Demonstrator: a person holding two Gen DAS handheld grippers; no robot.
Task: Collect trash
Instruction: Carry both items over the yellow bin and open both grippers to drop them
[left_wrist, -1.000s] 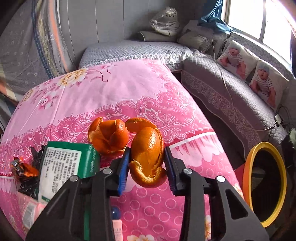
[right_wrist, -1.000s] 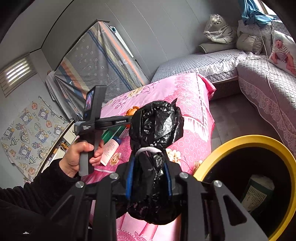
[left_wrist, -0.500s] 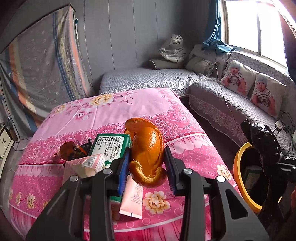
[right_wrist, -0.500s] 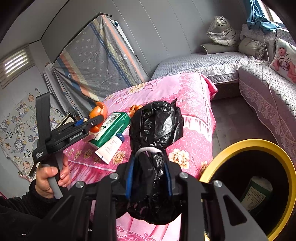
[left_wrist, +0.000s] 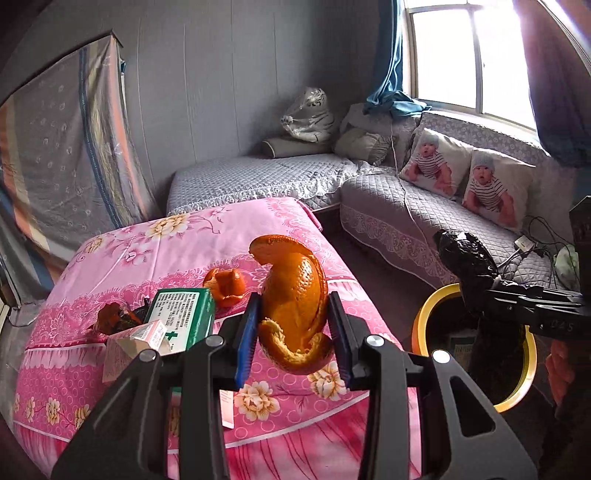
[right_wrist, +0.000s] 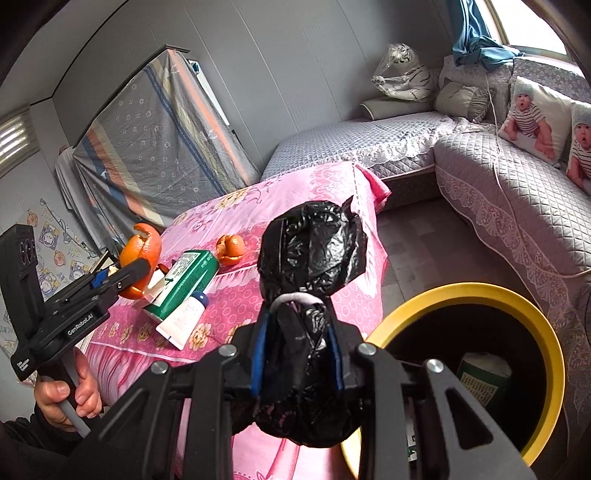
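Over the pink flowered table (left_wrist: 155, 258) you are holding a curled orange peel (left_wrist: 295, 306) up in the air. Your left gripper (left_wrist: 293, 332) is squeezing it on both sides. Your right gripper (right_wrist: 295, 354) is squeezing a tied black trash bag (right_wrist: 312, 258) just above the yellow-rimmed bin (right_wrist: 480, 291), which is sitting at about four o'clock from the table in your left camera.

I think you are carrying the peel to the bin. Keep squeezing, because the peel is thin and bendy and could slip. Swing it toward four o'clock, get it right over the dark hole, and only then let go. Watch that your two grippers are not bumping.

More trash is waiting on the table: another orange peel (left_wrist: 225, 286), a green box (left_wrist: 181, 317) and a white tube (right_wrist: 183, 321).
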